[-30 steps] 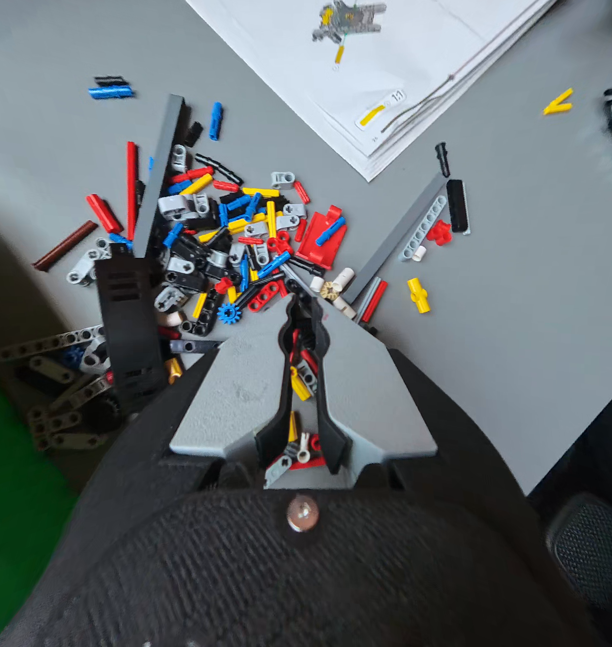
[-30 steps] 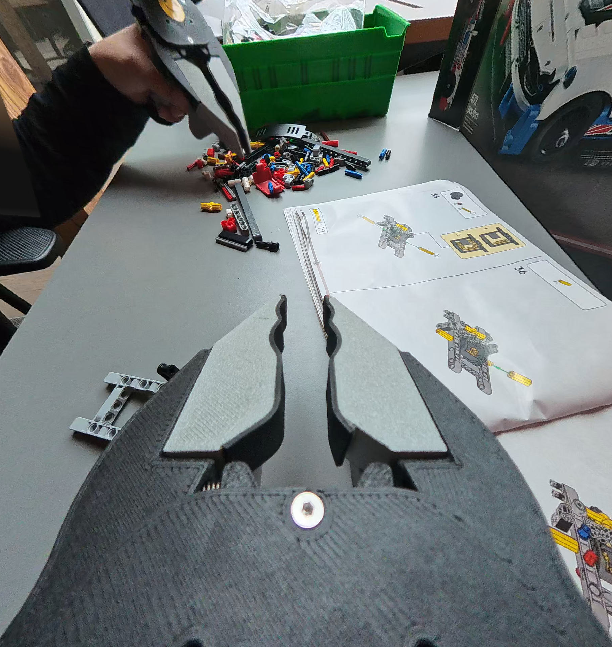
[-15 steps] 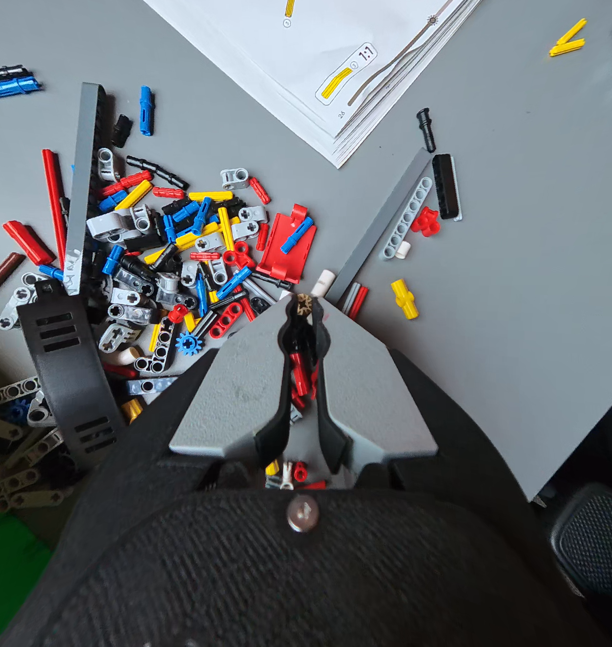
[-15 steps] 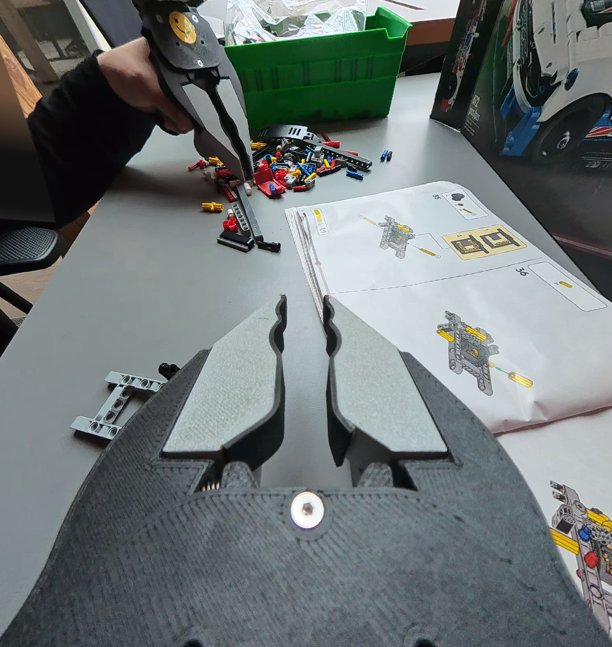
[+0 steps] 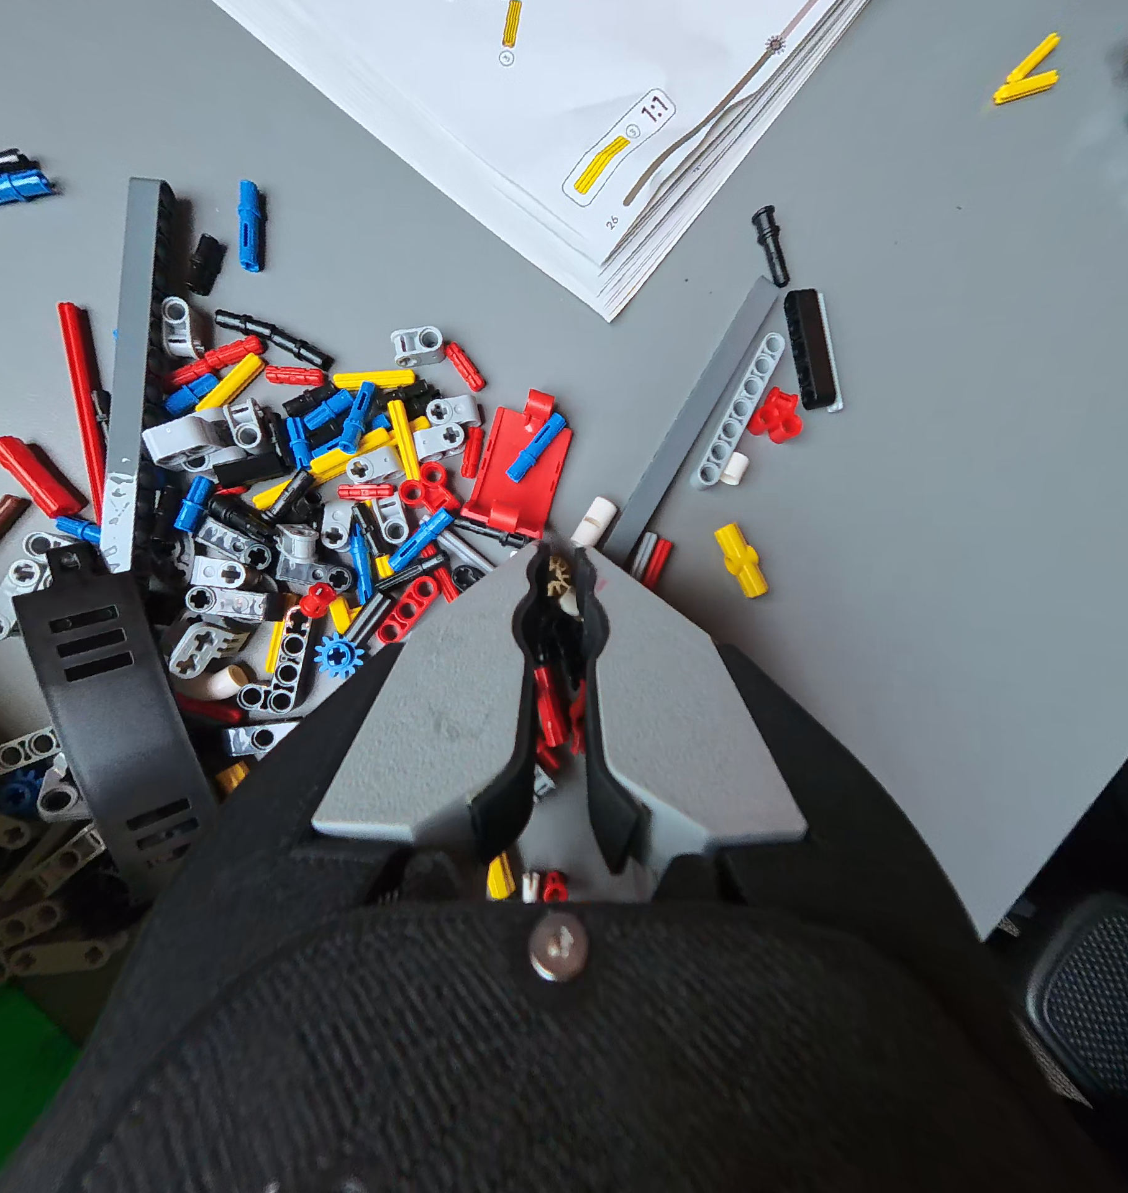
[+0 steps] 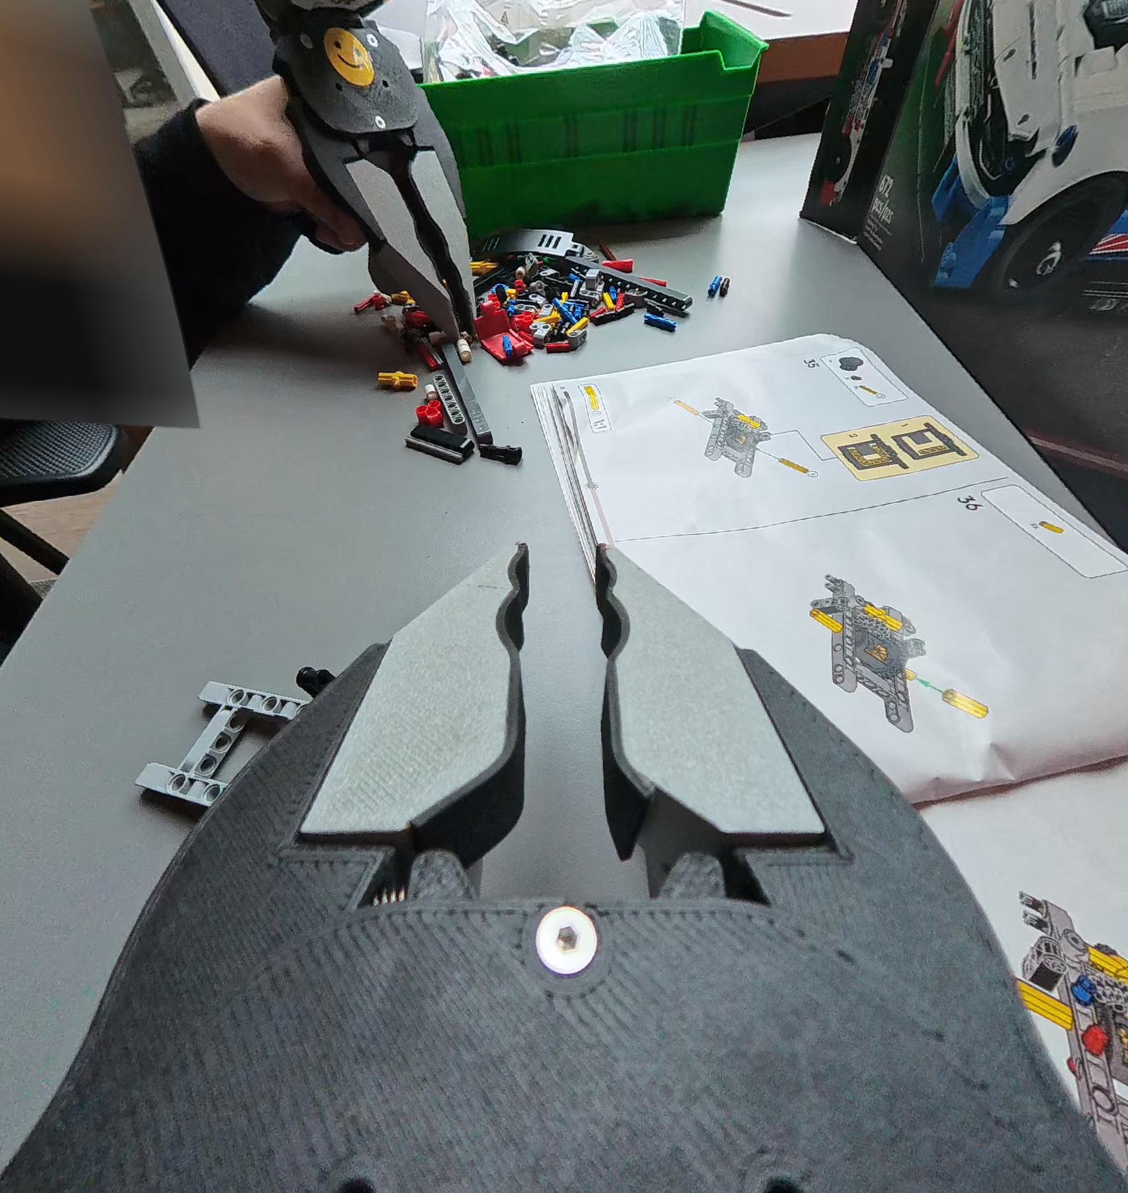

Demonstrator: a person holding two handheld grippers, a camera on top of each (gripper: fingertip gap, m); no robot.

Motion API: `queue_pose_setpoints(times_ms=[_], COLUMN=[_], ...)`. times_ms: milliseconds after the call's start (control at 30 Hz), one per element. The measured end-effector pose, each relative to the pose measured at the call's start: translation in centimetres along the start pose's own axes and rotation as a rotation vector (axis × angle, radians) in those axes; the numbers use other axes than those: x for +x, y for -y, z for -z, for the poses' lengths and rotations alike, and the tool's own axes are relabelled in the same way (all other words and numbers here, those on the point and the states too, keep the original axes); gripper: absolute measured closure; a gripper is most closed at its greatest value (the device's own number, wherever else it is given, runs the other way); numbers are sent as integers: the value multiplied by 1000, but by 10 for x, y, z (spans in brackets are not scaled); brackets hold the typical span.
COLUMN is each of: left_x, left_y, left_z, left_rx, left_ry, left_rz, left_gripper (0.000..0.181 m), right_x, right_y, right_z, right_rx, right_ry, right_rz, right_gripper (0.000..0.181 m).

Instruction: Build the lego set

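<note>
Since half a second ago the left gripper [image 5: 558, 561] has dropped a little lower at the near edge of the loose-parts pile [image 5: 303, 490], and a small tan gear [image 5: 558, 574] now sits right between its tips. Its jaws are almost together, with only a narrow slot between them; whether they actually pinch the gear cannot be told. Just beyond the tips a white pin [image 5: 597, 516] lies touching the end of a long dark grey beam [image 5: 697, 419], with a pale grey holed beam [image 5: 739, 410] alongside it, a red connector [image 5: 774, 416] and a black bar [image 5: 810, 348] just past that. A yellow connector [image 5: 740, 560] lies apart on the bare grey table [image 5: 936, 452]. A flat red panel [image 5: 516, 465] with a blue pin on it crowds the tips from the left, and a black vented panel [image 5: 97, 678] closes off the pile's left side. Farther on is the corner of the open instruction booklet [image 5: 548, 97].

The right gripper [image 6: 561, 558] hangs over bare table well away from the pile, jaws partly open and holding nothing. A light grey frame piece [image 6: 219, 742] lies close beside it on its left, the booklet on its right. Beyond, a person's hand [image 6: 258, 161] works the left gripper at the pile, and behind it stand a green bin [image 6: 600, 148] and the set's box [image 6: 1000, 161].
</note>
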State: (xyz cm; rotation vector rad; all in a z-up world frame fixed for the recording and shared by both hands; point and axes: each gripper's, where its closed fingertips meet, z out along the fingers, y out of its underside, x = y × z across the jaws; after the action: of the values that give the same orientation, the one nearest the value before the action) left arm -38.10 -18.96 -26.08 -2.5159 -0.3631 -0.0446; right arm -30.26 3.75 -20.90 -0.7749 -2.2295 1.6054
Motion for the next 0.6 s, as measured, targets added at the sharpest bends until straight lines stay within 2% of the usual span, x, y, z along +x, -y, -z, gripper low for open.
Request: queue_pose_setpoints(times_ms=[600], left_x=[0], left_y=[0], left_z=[1], left_rx=[-7], left_ry=[10], left_rz=[-9], left_gripper=[176], right_x=[0], right_y=[1], right_z=[1], right_rx=[8], right_ry=[3], right_rz=[-3], right_gripper=[165])
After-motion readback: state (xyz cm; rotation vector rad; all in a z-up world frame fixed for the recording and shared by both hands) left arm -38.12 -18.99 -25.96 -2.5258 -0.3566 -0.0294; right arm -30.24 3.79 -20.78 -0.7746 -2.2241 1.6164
